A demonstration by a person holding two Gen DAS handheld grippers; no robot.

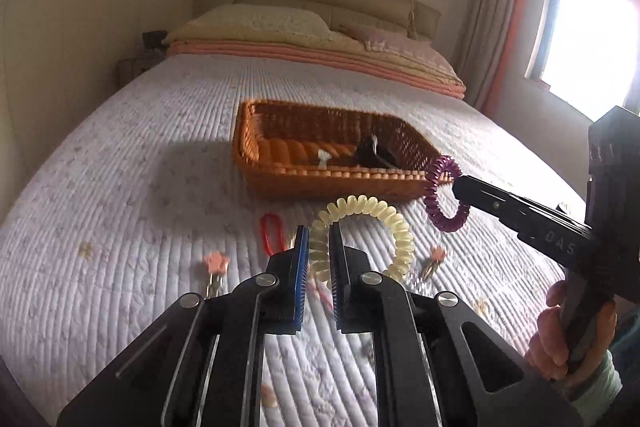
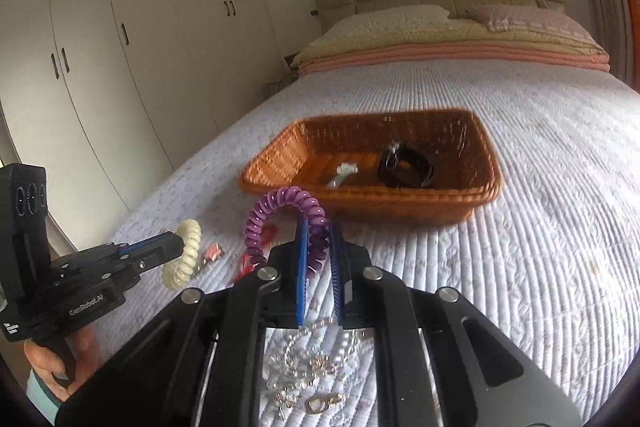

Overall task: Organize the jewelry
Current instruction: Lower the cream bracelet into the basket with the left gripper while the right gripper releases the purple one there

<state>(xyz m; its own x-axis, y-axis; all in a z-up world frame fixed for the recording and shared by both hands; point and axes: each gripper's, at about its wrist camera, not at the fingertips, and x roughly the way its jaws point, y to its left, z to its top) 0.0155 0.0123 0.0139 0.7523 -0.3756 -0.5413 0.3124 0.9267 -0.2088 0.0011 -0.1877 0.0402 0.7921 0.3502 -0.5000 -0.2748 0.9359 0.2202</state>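
My left gripper [image 1: 319,239] is shut on a cream spiral hair tie [image 1: 400,227] and holds it above the bedspread; it also shows in the right wrist view [image 2: 186,251]. My right gripper [image 2: 319,247] is shut on a purple spiral hair tie [image 2: 276,211], held just short of the basket's near rim; the tie also shows in the left wrist view [image 1: 434,195]. The orange wicker basket [image 1: 256,131] [image 2: 484,163] holds a black band [image 2: 404,167] and a small white piece [image 2: 344,173].
On the quilted bedspread lie a red loop [image 1: 272,231], star-shaped pink clips [image 1: 216,263] [image 1: 438,253], and a silver chain pile [image 2: 308,367] under my right gripper. Pillows and folded blankets [image 1: 312,43] lie at the bed's head. A wardrobe [image 2: 120,47] stands left.
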